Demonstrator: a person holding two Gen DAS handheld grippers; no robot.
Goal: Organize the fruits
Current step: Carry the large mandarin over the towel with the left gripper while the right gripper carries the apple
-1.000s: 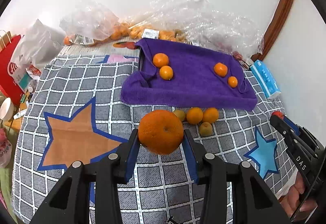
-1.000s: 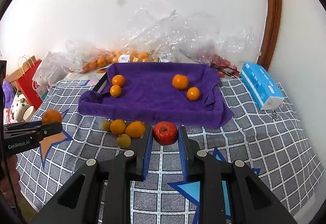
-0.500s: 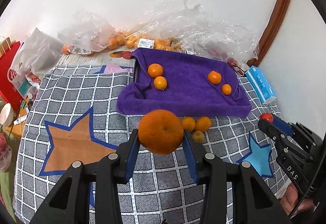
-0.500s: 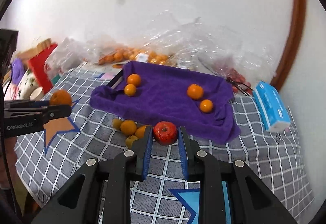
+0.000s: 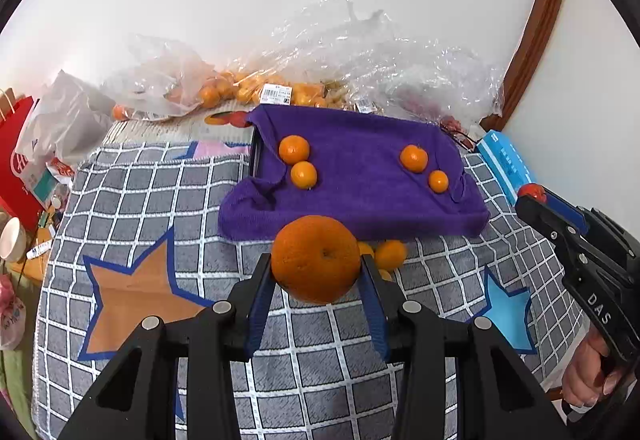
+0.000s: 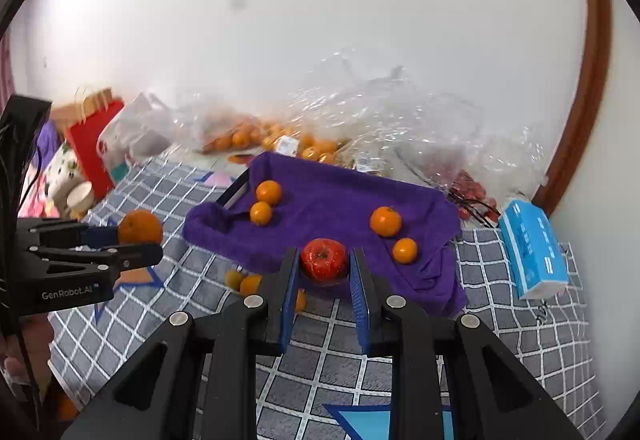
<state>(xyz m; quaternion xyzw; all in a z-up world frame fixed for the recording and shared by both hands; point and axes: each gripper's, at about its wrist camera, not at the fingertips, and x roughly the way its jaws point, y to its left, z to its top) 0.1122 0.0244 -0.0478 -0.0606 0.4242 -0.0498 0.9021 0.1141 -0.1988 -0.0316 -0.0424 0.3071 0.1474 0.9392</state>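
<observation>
The left gripper (image 5: 317,272) has its fingers clamped on a large orange (image 5: 316,258), held above the checked cloth (image 5: 160,200). The right gripper (image 6: 324,268) clamps a red tomato (image 6: 324,259) before the purple towel (image 6: 332,200), where four small oranges (image 6: 269,192) lie in two pairs.

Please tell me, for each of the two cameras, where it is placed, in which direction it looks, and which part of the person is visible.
Left wrist: on the left gripper, looking down along its fingers past a held orange toward the purple towel; a hand shows at right.
Right wrist: on the right gripper, holding a red fruit, facing the same towel; a hand shows at the lower left edge.
Shared: towel, four small oranges, blue box.
</observation>
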